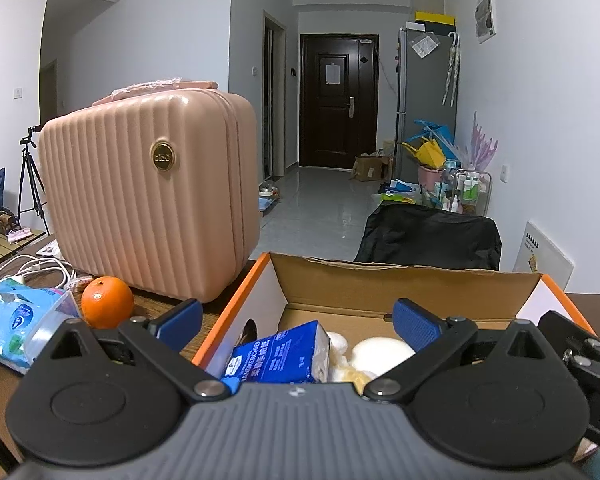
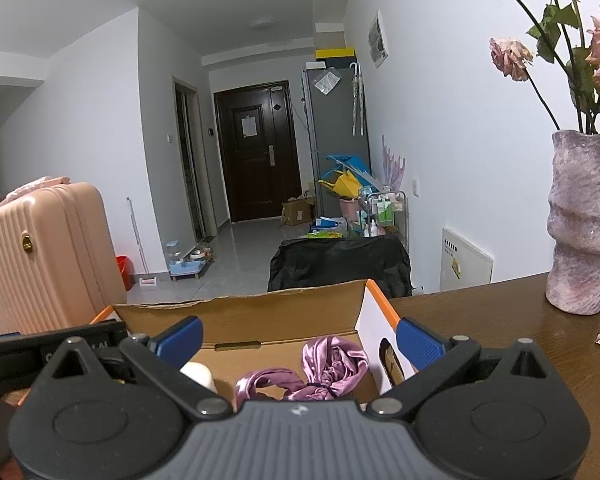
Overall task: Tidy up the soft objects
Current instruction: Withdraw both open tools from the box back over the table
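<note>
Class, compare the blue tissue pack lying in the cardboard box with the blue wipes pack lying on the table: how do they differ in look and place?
The tissue pack is dark blue and boxy; the wipes pack is light blue, soft and crinkled. The tissue pack sits inside the cardboard box, between the open left gripper's fingers; the wipes pack lies outside it, beside the orange. Both bear white print.
</note>
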Motion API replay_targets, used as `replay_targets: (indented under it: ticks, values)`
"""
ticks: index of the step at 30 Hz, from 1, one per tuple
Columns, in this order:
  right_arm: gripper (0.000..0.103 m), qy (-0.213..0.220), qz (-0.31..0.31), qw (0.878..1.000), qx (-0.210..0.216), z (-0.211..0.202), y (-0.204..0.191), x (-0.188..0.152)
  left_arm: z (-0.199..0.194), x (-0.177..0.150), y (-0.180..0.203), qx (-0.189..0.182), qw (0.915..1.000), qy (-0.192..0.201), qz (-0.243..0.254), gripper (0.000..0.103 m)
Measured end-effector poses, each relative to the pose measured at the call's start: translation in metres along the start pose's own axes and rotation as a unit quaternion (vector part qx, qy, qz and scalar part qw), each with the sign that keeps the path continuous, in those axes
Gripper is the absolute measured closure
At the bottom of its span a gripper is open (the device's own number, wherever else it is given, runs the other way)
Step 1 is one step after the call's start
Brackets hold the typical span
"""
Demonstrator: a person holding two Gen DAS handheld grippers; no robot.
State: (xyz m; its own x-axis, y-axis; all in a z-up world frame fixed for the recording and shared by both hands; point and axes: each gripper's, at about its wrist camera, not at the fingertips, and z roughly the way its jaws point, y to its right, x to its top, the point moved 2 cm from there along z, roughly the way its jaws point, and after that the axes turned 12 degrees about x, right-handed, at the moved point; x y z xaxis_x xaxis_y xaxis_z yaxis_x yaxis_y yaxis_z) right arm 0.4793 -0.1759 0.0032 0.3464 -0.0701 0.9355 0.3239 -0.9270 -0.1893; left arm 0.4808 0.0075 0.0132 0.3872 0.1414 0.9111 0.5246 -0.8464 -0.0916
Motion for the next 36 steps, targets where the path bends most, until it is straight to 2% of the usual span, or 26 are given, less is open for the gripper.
replay_targets:
  ticks: [14, 28, 36]
  values:
    - [0.000, 0.015, 0.001, 1.000, 0.004, -0.039, -0.002, -0.008, -0.031, -0.014, -0.021, 0.000, 1.0000, 0.010, 0.000, 0.000]
    - [0.000, 0.030, -0.030, 0.999, 0.014, -0.097, -0.012, -0.031, -0.068, -0.038, -0.048, -0.017, 0.9996, 0.017, 0.018, 0.000]
    - [0.000, 0.021, -0.053, 0.998, 0.023, -0.129, -0.020, -0.048, -0.095, -0.056, -0.068, -0.031, 0.9988, 0.018, 0.033, 0.000]
